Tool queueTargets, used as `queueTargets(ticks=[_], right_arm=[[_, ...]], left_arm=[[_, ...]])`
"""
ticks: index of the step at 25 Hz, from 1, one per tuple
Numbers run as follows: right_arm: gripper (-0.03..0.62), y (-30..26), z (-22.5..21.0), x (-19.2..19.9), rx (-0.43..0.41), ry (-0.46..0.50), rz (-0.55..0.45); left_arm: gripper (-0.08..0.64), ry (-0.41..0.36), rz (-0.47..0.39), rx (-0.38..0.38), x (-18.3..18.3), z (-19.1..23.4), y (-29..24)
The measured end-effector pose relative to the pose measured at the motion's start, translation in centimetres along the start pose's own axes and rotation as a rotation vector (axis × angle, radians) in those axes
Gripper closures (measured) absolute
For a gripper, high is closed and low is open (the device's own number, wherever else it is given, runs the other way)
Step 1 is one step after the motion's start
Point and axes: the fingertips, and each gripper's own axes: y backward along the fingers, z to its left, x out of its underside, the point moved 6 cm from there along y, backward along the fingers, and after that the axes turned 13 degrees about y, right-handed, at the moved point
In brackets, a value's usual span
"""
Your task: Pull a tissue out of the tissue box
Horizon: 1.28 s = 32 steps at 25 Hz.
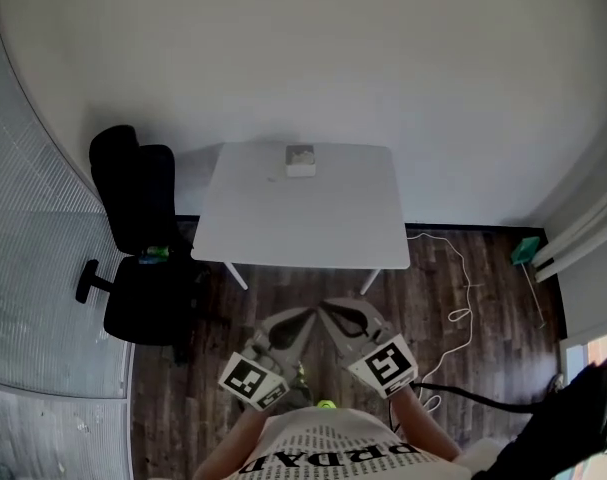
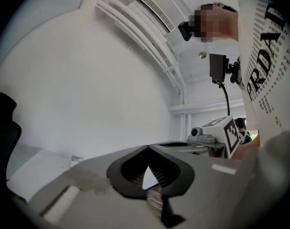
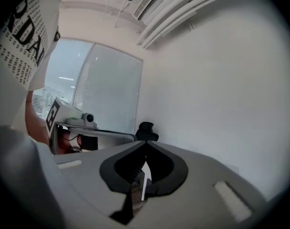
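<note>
- Both tongs are shut. The left tongs (image 1: 301,318) and the right tongs (image 1: 331,310) each have their two tips pressed together, with nothing between them.
- The head view shows them low in front of the person, over the wood floor (image 1: 463,368). Their tips lean in toward each other, and they are well apart from the counter (image 1: 283,223).
- Only the head view shows the tissue box (image 1: 300,160). It sits on the white counter at the far edge, close to the wall (image 1: 303,48) and near the middle of that edge.
- The top of the tissue box faces up and has a grey patch on it. A white side faces the person. The box looks almost square from here, and it is too small to tell which side is the long one. Its edges run in line with the counter's edges.
- The head view also shows a black office chair (image 1: 138,238) just left of the counter and a white cord (image 1: 463,298) on the floor at the right.
- The left gripper view looks along the closed left tongs (image 2: 147,147). Behind them are white ceiling pipes (image 2: 135,27), an air vent (image 2: 156,6) and the right tongs' marker cube (image 2: 230,133).
- The right gripper view looks along the closed right tongs (image 3: 145,143). It shows a glass wall with blinds (image 3: 106,94), the top of the office chair (image 3: 145,130) and the left tongs' marker cube (image 3: 53,114).
</note>
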Motion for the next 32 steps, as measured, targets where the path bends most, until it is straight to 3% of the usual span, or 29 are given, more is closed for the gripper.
queueTargets(ticks=[7, 32], right_arm=[[0.595, -4.6, -2.9, -1.1, 0.035, -0.003, -0.021], [0.595, -13.9, -6.2, -0.7, 0.065, 0.002, 0.017]], left_arm=[[0.569, -0.016, -0.007, 0.031, -3.3, 4.5, -1.6], [0.569, 0.018, -0.009, 0.082, -6.1, 14.3, -3.1]])
